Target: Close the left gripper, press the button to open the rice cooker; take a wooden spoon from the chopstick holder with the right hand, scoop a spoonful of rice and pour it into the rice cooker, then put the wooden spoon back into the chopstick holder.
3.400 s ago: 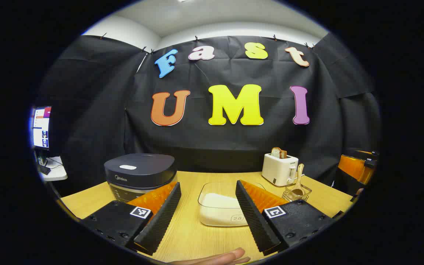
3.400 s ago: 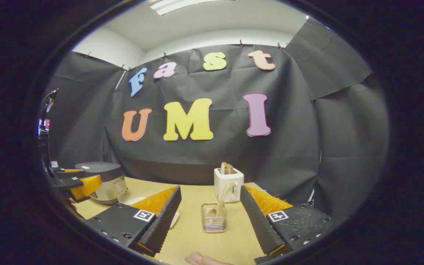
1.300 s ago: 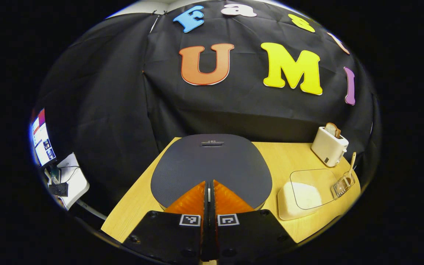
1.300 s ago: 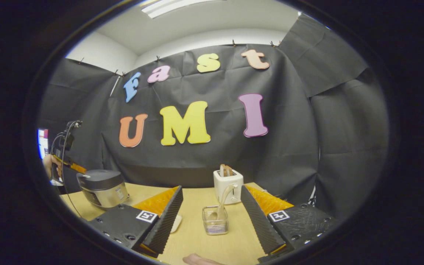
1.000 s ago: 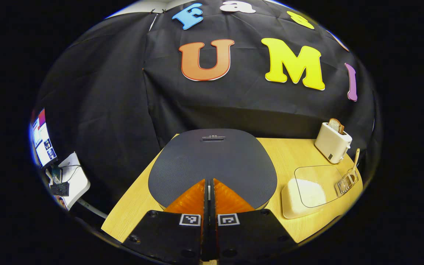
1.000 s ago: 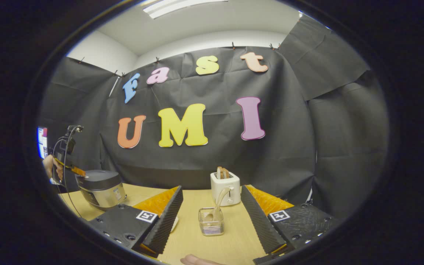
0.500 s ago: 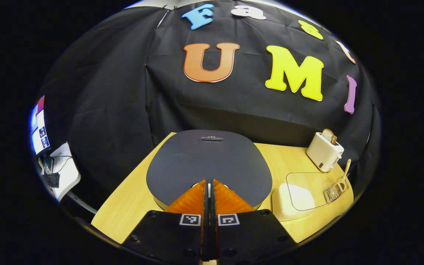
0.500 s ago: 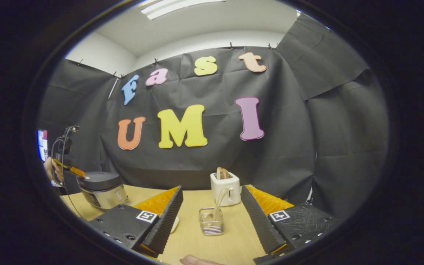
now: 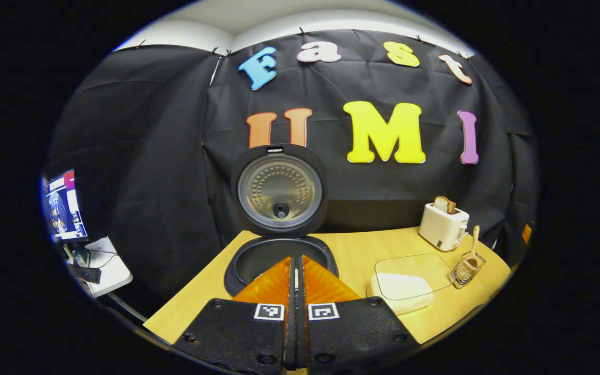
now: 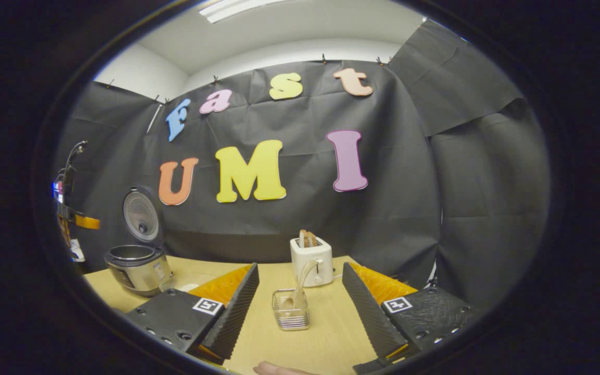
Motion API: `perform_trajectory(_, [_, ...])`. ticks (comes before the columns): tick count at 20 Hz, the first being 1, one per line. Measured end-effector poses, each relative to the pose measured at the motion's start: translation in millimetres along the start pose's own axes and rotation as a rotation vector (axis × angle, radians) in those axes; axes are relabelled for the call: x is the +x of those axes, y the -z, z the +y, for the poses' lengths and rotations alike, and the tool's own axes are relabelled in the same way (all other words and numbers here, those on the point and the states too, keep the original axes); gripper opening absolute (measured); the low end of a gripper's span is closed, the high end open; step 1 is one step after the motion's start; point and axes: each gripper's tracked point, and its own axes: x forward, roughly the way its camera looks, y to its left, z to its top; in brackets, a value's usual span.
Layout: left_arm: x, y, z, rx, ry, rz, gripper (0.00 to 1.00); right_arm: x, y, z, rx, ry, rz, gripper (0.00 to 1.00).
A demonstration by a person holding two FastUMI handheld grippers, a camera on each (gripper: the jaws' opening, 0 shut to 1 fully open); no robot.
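Observation:
The dark rice cooker (image 9: 258, 258) stands open, its lid (image 9: 279, 190) upright behind the pot. My left gripper (image 9: 296, 258) is shut with nothing held, hovering just in front of the pot's rim. In the right gripper view the cooker (image 10: 136, 268) sits far left with the lid (image 10: 138, 211) raised. My right gripper (image 10: 299, 266) is open, and the wire chopstick holder (image 10: 290, 312) with the wooden spoon (image 10: 302, 281) stands between and beyond its fingers, untouched. A clear-lidded box of white rice (image 9: 401, 284) lies right of the cooker.
A white toaster (image 9: 443, 226) holding bread stands at the back right of the wooden table (image 9: 362, 250), just behind the holder (image 9: 466, 268). A monitor and side desk (image 9: 65, 208) lie off the table's left. A fingertip (image 10: 274, 370) shows at the bottom edge.
The cooker's lid has sprung open from flat to upright. My left gripper, still shut, has lifted off the lid and tilted up. The right gripper has barely moved.

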Motion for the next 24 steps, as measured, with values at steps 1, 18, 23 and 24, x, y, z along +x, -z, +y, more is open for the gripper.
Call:
perform_trajectory(1, [-6.5, 5.3, -5.9, 0.015, 0.006, -0.013, 0.03, 0.8, 1.7, -1.8, -0.001, 0.006, 0.004, 0.93])
perform_trajectory(18, [-58.0, 42.2, -67.3, 0.05, 0.104, -0.148, 0.99, 163.7, 62.2, -1.6, -0.05, -0.031, 0.194, 0.93])
perform_trajectory(23, [-60.4, 33.8, -44.5, 0.024, 0.065, -0.192, 0.99, 226.1, 106.1, -3.9, -0.014, 0.016, 0.332, 0.93])
perform_trajectory(24, [-60.0, 33.2, -35.9, 0.021, 0.049, -0.193, 0.99, 238.6, 115.9, -4.4, 0.023, 0.023, 0.371, 0.93])
